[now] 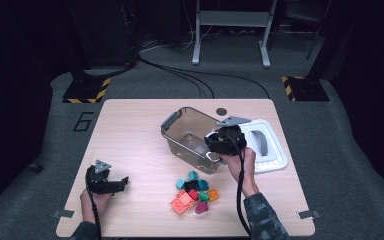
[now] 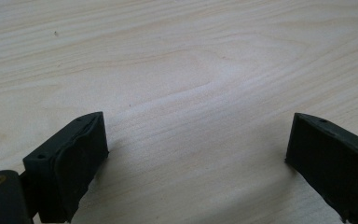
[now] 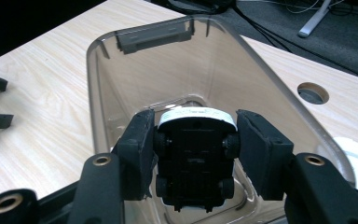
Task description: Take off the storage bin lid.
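R gripper (image 3: 193, 140) clamped on toy car (image 3: 193, 158) over bin (image 3: 102, 70); L gripper (image 2: 196, 163) jaws apart; "6" (image 1: 82, 121) on floor.

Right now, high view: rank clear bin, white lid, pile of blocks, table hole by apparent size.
1. clear bin
2. white lid, partly hidden by the right gripper, so close to the bin
3. pile of blocks
4. table hole

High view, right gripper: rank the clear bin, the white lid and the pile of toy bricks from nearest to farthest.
From the right gripper:
1. Clear bin, directly beneath it and to its left.
2. White lid, just to its right.
3. Pile of toy bricks, toward the person, at the table's near side.
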Demonstrator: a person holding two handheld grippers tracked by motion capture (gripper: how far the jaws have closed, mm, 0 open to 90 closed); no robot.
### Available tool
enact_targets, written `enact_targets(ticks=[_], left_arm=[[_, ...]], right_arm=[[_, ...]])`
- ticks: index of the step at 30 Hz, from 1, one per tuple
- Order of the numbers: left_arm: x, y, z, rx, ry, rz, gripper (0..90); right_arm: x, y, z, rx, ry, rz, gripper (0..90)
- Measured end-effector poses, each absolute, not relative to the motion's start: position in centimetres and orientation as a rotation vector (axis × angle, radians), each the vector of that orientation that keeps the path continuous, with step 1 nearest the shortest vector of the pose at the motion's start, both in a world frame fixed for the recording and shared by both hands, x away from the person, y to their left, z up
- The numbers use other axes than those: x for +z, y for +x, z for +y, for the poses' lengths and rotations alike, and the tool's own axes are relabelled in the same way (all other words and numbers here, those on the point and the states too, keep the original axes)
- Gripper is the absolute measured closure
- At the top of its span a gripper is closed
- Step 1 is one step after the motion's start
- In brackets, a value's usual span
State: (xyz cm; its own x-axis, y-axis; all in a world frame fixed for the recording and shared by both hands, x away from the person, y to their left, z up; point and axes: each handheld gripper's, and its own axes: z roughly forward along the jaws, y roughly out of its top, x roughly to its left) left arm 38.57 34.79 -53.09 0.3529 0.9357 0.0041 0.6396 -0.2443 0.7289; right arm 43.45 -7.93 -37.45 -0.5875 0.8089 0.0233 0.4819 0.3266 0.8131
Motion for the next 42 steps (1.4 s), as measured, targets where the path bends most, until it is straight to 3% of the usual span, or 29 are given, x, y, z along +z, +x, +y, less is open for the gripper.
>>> enact_targets(ticks=[42], left_arm=[[-53.1,38.6,34.8,0.596,1.981,1.368,5.1]], right_arm=[[-39.6,40.4,-8.6,1.084,1.124,2.227,47.3]])
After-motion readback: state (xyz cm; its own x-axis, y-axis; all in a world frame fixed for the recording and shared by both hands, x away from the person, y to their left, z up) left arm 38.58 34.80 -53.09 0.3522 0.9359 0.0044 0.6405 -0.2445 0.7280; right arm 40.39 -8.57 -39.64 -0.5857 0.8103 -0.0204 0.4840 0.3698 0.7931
